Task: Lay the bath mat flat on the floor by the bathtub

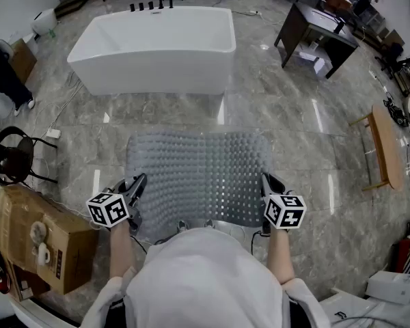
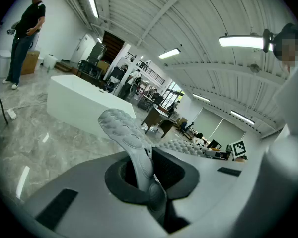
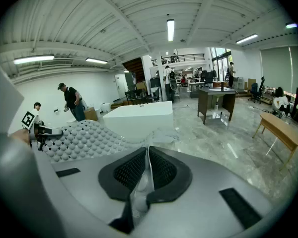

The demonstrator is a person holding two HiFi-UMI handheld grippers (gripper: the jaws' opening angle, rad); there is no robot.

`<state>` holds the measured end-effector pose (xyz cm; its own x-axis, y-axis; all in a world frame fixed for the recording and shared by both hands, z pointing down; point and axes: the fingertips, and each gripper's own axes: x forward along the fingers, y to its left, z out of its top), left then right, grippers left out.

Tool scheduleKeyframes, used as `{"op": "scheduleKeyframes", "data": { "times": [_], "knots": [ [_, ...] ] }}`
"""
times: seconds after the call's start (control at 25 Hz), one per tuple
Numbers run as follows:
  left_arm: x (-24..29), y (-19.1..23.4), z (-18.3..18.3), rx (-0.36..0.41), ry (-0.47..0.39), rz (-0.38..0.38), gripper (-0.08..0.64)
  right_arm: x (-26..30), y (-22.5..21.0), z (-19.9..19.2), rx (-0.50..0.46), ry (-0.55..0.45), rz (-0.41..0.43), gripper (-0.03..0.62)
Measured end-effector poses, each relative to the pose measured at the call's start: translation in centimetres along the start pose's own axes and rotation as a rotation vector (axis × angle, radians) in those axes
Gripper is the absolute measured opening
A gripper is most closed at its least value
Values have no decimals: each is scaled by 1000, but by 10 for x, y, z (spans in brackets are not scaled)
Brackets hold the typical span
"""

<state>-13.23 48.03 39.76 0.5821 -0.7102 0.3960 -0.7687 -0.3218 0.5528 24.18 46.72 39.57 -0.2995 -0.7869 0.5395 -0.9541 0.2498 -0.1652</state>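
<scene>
While the bathtub (image 1: pixel 157 46) stands white at the top of the head view, the grey bobbled bath mat (image 1: pixel 198 176) is spread out wide in front of the person, its far edge short of the tub with bare marble floor (image 1: pixel 307 135) between. The left gripper (image 1: pixel 137 186) has its jaws pinched tight on the mat's near left edge, which curls up out of them. The right gripper (image 1: pixel 268 183) is clamped just as firmly on the near right edge.
</scene>
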Motion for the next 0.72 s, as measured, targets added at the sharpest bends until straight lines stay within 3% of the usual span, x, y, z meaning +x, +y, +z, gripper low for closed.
{"op": "scheduleKeyframes", "data": {
  "times": [0.72],
  "knots": [
    [-14,34,10,1,6,-35,44,3,38,0,49,-27,-16,41]
  ]
}}
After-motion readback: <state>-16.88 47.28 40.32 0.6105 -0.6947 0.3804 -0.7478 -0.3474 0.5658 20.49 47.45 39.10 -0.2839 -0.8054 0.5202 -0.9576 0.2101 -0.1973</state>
